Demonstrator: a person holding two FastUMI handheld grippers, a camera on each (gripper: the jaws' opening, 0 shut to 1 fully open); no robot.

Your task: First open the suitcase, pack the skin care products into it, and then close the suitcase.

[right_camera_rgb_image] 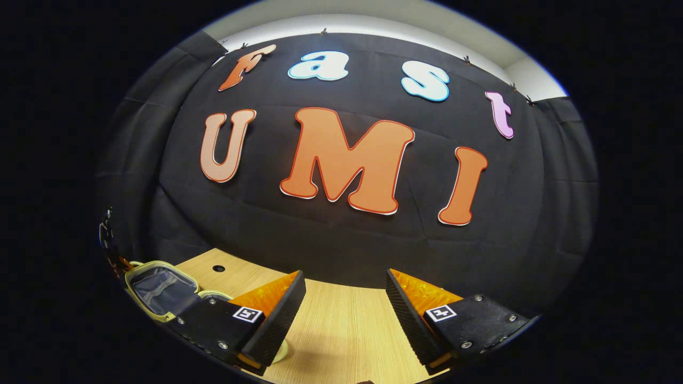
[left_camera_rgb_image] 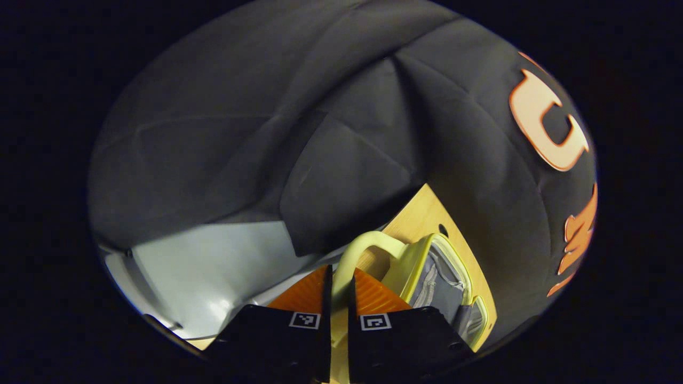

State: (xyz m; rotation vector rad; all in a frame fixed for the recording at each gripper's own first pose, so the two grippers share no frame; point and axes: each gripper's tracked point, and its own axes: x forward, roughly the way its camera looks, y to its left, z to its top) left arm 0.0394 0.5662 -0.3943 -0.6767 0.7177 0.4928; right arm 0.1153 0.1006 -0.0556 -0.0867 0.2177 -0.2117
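Pale-green suitcase (left_camera_rgb_image: 427, 266) stands open on the wooden tabletop (right_camera_rgb_image: 341, 325) (grey lining showing); left gripper (left_camera_rgb_image: 337, 298) jaws pinch its handle (left_camera_rgb_image: 363, 250); right gripper (right_camera_rgb_image: 344, 309) jaws gape wide, holding nothing.

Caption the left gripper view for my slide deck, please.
Left tongs shut on the pale handle of the open suitcase on the wooden table.

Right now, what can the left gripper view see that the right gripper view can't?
Left gripper view alone: the left gripper with its fingers shut on the suitcase's pale yellow-green curved handle.

Right gripper view alone: the right gripper with its fingers open, nothing between them.

Both: the open yellow-green suitcase with grey lining and the light wooden table with a small dark hole.
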